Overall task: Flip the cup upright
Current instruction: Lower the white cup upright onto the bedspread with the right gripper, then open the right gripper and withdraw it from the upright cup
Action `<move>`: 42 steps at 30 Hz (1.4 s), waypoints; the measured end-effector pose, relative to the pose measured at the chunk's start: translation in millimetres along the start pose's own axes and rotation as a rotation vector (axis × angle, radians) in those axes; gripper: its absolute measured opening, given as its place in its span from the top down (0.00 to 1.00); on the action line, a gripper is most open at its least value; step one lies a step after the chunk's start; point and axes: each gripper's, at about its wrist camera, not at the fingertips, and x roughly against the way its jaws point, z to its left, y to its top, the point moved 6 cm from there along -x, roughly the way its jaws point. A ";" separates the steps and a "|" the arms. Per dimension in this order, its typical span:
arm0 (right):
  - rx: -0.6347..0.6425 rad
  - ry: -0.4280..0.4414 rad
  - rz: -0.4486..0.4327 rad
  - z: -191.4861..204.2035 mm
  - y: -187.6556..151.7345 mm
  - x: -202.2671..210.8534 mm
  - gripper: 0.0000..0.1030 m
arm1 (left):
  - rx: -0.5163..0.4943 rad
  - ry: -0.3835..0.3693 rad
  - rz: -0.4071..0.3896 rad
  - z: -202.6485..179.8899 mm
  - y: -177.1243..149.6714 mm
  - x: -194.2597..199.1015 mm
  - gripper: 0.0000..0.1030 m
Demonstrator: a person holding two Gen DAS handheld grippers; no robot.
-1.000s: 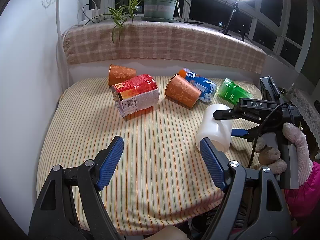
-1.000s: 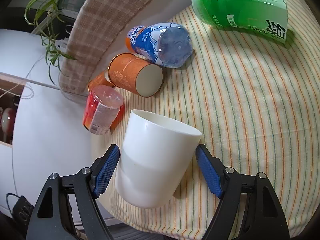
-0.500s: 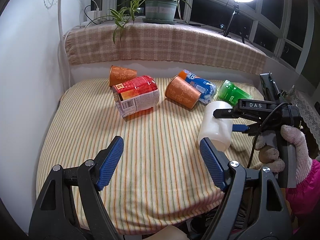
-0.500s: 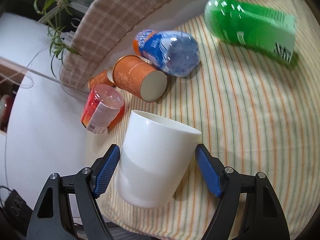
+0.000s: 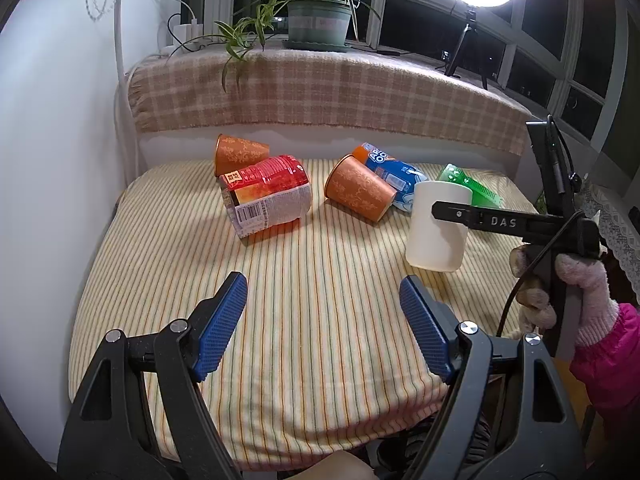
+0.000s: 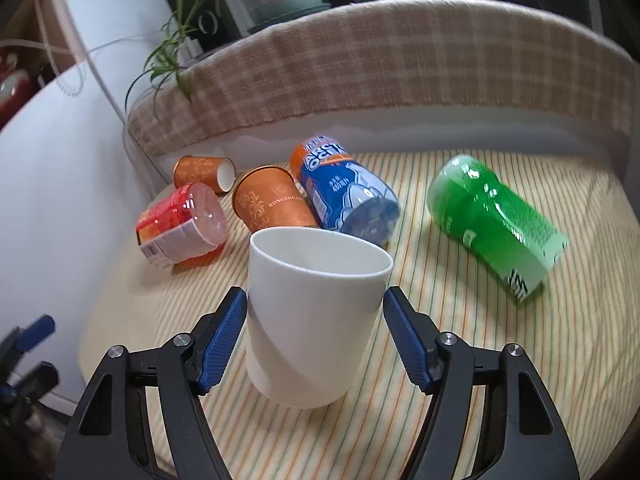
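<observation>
Right tongs [image 6: 312, 340] are gripping the white cup [image 6: 314, 312] around its mid-wall, blue pads pressing on both sides, so they're holding the cup. Left tongs [image 5: 324, 328] are hanging wide over the front of the counter [image 5: 320, 340], carrying nothing, well apart from the cup.

Cup is sitting at the right-front part of the striped counter, near the orange paper cup [image 6: 272, 204] and blue bottle [image 6: 344, 196], not touching either as far as I can tell. Base looks at or just above the cloth; contact is hard to confirm.

Step in hand, by my read: finishing the flip and setting it down. To do it well: level the wrist so the rim goes flat, lower until the whole base is seating on the cloth, then spread the tongs evenly so neither pad drags the wall sideways. Soft cloth may be letting it wobble, so release slowly. Draw back straight, away from the green bottle [image 6: 496, 220] on the right.

Orientation: mouth is pointing up, narrower base down. Long axis is running near vertical, leaning slightly, with the rim tipping a little in the right wrist view.
</observation>
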 end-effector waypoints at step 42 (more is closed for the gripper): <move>0.131 -0.143 -0.196 22.8 -45.2 99.8 0.32 | -0.037 0.019 -0.207 -42.4 7.3 29.1 0.21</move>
